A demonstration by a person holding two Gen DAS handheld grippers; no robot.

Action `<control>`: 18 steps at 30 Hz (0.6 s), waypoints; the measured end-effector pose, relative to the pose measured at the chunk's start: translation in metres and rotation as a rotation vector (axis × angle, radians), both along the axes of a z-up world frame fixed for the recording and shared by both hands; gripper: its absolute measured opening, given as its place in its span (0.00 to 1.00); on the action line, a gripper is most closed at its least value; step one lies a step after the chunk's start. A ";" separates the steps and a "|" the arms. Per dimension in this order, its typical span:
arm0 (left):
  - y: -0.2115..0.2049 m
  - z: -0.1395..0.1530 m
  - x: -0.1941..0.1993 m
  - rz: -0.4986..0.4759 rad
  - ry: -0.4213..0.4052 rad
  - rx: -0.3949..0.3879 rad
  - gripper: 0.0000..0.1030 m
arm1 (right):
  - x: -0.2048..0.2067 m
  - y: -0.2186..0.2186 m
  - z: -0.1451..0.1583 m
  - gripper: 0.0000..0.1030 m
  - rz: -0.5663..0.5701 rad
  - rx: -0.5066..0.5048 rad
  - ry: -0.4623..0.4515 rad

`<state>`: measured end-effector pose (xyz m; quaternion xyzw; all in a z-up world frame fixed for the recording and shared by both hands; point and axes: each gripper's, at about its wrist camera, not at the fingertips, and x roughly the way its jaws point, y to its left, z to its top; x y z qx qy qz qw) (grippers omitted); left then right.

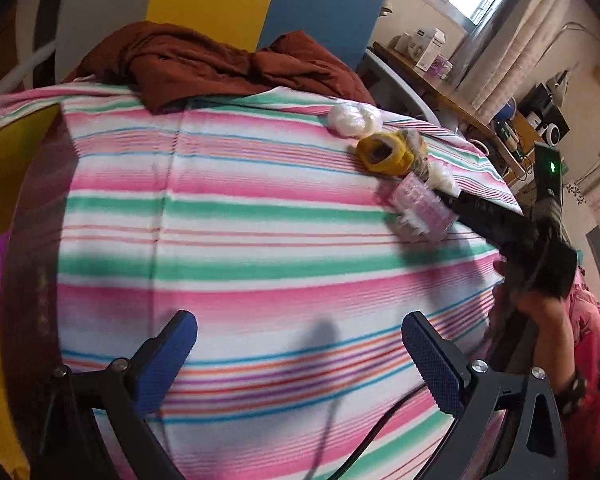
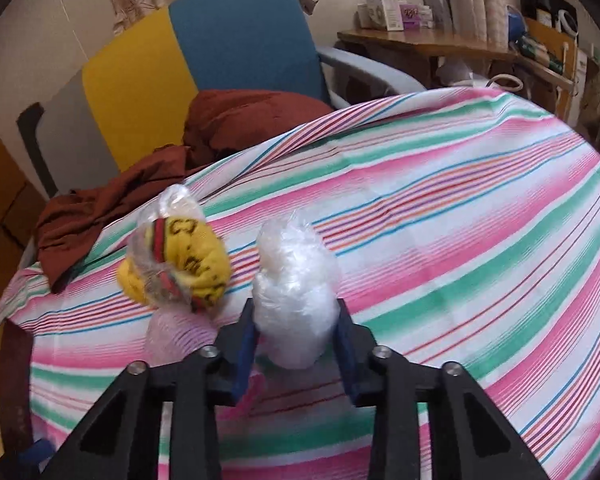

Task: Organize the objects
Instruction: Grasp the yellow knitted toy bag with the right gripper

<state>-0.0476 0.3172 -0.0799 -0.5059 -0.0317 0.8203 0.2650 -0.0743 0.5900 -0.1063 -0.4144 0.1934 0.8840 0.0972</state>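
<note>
The right gripper (image 2: 296, 322) has its fingers (image 2: 245, 340) clenched on a white bag (image 2: 296, 292), a crumpled clear-plastic bundle standing upright between the blue pads, its long axis running away from the wrist along the fingers. The bundle fills the gap from pad to pad and juts out well past the tips, so the hold sits on its lower half. Whether it is lifted or its base touches the striped cloth (image 2: 480, 240) on the tabletop I cannot tell.

Just beside it, to the left in the right wrist view, lies a yellow sock (image 2: 180, 264) wrapped in clear film, near but apart from the held bag. A pink packet (image 1: 418, 210) shows in the left wrist view close under the right gripper's black fingers, and another white bag (image 1: 354, 118) sits beyond the sock toward the far edge, near a brown garment (image 1: 220, 64).

The left gripper (image 1: 300, 344) hangs over bare cloth with its fingers (image 1: 432, 360) released wide and nothing between them, well apart from the cluster, which lies ahead and to its right.

The right hand is clearly the nearer one and already has its load. My judgement: the coming move is carrying this bag to wherever the group is being gathered, keeping clear of the sock at its left.
</note>
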 end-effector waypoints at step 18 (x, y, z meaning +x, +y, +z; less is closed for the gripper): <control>0.112 -0.001 -0.042 -0.072 -0.018 0.017 1.00 | 0.061 -0.004 0.005 0.33 -0.078 0.000 0.056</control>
